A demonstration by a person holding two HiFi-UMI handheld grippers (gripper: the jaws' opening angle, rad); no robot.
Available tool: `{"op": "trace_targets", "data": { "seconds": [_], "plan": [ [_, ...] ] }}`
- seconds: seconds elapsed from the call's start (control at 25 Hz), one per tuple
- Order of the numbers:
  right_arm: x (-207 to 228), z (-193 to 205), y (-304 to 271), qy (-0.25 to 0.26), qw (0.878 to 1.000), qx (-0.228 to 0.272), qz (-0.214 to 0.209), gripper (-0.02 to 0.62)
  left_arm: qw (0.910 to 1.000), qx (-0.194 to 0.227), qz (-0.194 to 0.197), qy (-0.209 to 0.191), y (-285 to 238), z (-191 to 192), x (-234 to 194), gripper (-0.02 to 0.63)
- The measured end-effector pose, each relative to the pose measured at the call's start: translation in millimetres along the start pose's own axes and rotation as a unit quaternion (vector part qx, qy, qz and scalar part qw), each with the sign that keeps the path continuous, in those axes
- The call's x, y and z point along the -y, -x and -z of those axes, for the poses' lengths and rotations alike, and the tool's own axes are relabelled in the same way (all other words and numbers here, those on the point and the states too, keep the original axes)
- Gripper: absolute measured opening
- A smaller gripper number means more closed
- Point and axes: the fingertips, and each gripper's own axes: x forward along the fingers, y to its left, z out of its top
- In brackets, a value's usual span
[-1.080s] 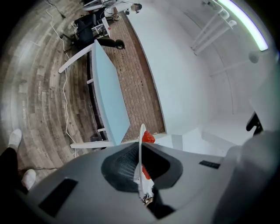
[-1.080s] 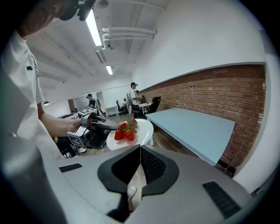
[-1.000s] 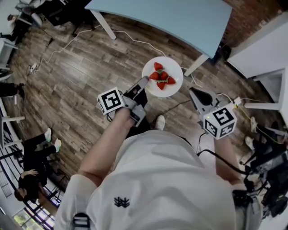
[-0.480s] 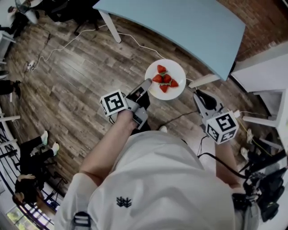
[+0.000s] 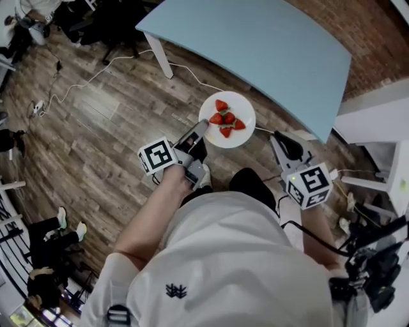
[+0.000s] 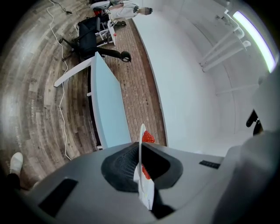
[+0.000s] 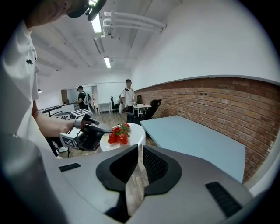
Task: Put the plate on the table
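A white plate [image 5: 238, 108] with several strawberries [image 5: 225, 121] hangs over the wood floor, just short of the light blue table [image 5: 268, 45]. My left gripper [image 5: 197, 131] is shut on the plate's near rim. In the left gripper view the plate [image 6: 143, 183] stands edge-on between the jaws, a strawberry [image 6: 148, 138] showing past it and the table [image 6: 107, 105] ahead. My right gripper [image 5: 278, 138] is to the plate's right, shut and holding nothing. The right gripper view shows that gripper [image 7: 140, 146] behind the plate [image 7: 134, 133], the left gripper [image 7: 101, 129] and the table [image 7: 192, 140].
A white table leg [image 5: 158, 54] and white cables [image 5: 96, 73] are on the floor to the left. White furniture [image 5: 377, 128] stands at the right by a brick wall [image 7: 218, 100]. Office chairs [image 5: 96, 19] and two standing people [image 7: 127, 98] are farther off.
Both grippers and the plate have moved forward with the person, closer to the blue table's edge. The left gripper has kept its hold on the plate.
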Motion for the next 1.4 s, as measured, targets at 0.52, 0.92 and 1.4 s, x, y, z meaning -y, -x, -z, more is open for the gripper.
{"op": "trace_targets", "data": {
  "seconds": [0.52,0.92,1.4],
  "plan": [
    [100,-24,-95,0.003,0.999,-0.003,-0.038,0.037,0.9994,0.015,-0.027,-0.016,-106,-87,-31,0.011],
    [228,-60,-171,-0.002,0.998,0.014,-0.053,0.037,0.9976,0.049,-0.046,-0.018,-228,-187,-34,0.011],
    [284,-82,-232,-0.033,0.999,0.001,-0.037,0.035,0.9955,0.051,-0.075,-0.027,-310,-304,-90,0.011]
  ]
}}
